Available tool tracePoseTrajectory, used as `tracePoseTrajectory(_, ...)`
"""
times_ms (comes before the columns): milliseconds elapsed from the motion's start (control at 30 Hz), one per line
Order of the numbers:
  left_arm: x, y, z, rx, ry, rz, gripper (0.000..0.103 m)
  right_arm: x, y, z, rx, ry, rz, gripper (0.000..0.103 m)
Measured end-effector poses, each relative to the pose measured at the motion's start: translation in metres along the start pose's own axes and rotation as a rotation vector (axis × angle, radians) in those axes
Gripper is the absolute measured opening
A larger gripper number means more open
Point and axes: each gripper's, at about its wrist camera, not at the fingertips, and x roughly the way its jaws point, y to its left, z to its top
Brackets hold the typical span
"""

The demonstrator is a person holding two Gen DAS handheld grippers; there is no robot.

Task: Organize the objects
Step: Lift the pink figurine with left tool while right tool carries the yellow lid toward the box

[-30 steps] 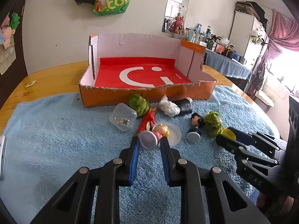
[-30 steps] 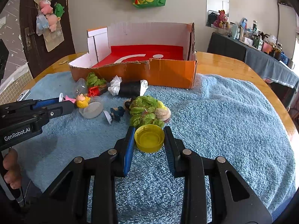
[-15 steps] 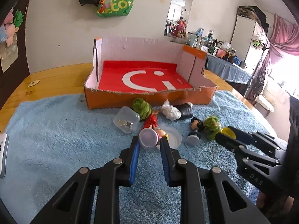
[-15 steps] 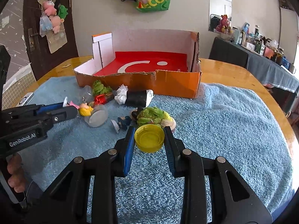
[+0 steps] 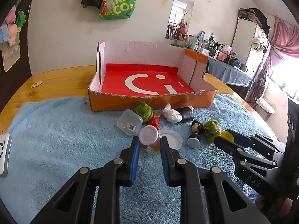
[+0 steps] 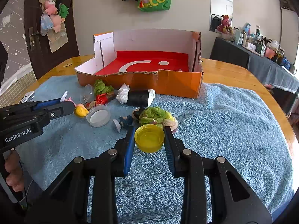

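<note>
Both held pieces have lifted off the blue towel: left tongs clamped on a small figurine, right tongs clamped on the yellow cap, likely bound for the empty cardboard box beyond.

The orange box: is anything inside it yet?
Nothing shows inside the orange box: only its red floor with a white smiley. The strip just behind the front wall is hidden in both views. The toys lie outside on the blue towel.
</note>
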Motion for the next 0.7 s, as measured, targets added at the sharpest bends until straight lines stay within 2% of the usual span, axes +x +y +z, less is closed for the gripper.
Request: tracePoseTrajectory(700, -0.007, 0.002, 0.013, -0.006, -0.041, 0.013, 0.023, -0.007, 0.006, 0.026, -0.026, -0.052, 0.005, 0.029)
